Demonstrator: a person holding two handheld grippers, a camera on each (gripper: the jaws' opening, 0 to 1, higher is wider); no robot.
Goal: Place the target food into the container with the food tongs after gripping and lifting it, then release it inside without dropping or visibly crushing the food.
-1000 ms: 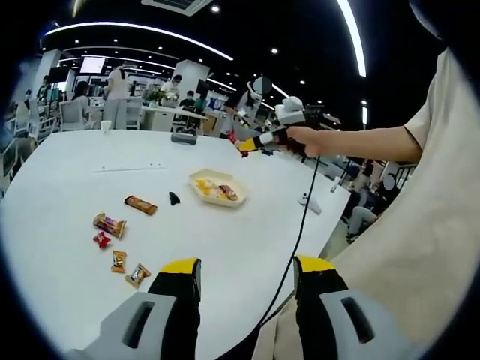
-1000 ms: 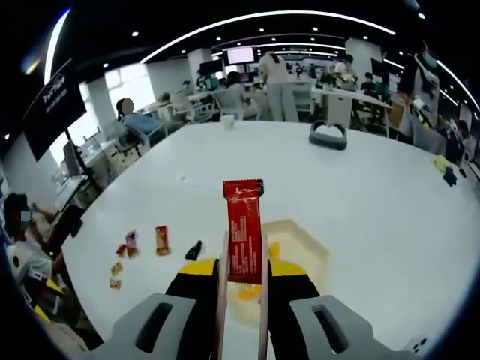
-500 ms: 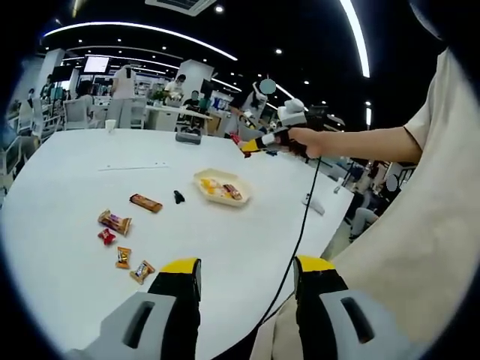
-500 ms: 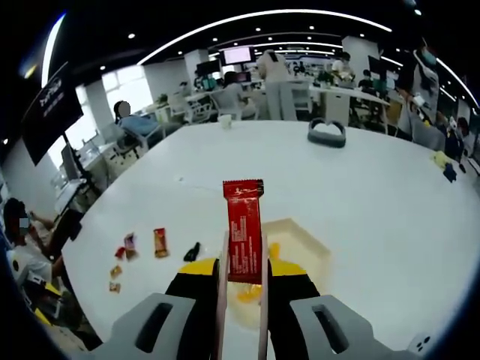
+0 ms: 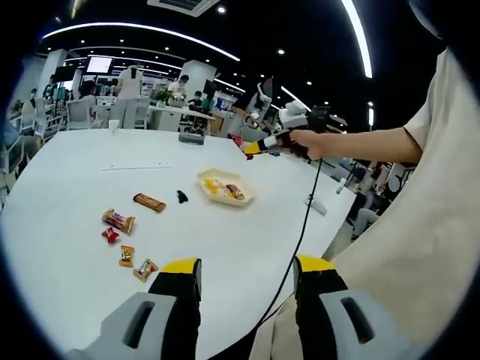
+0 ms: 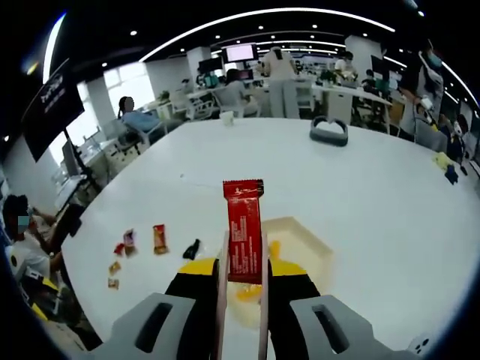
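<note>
My right gripper [image 6: 241, 276] is shut on white food tongs [image 6: 222, 300], and the tongs pinch a red wrapped snack bar [image 6: 243, 229] that stands upright above the cream container [image 6: 307, 241]. Yellow food lies in that container. In the left gripper view the container [image 5: 207, 175] holds yellow pieces and a dark bar, and the right gripper [image 5: 259, 145] hovers above and beyond it in a person's hand. My left gripper [image 5: 244, 274] is open and holds nothing, low over the table's near edge.
Several loose wrapped snacks [image 5: 118, 220] and a brown bar [image 5: 149, 201] lie left of the container, with a small black object [image 5: 181, 196] beside it. A black cable [image 5: 304, 217] hangs from the right gripper. A grey object [image 6: 328, 133] sits far back; people and desks stand beyond.
The red bar stays held in the tongs over the container. Both views have only drifted slightly with the hands.
</note>
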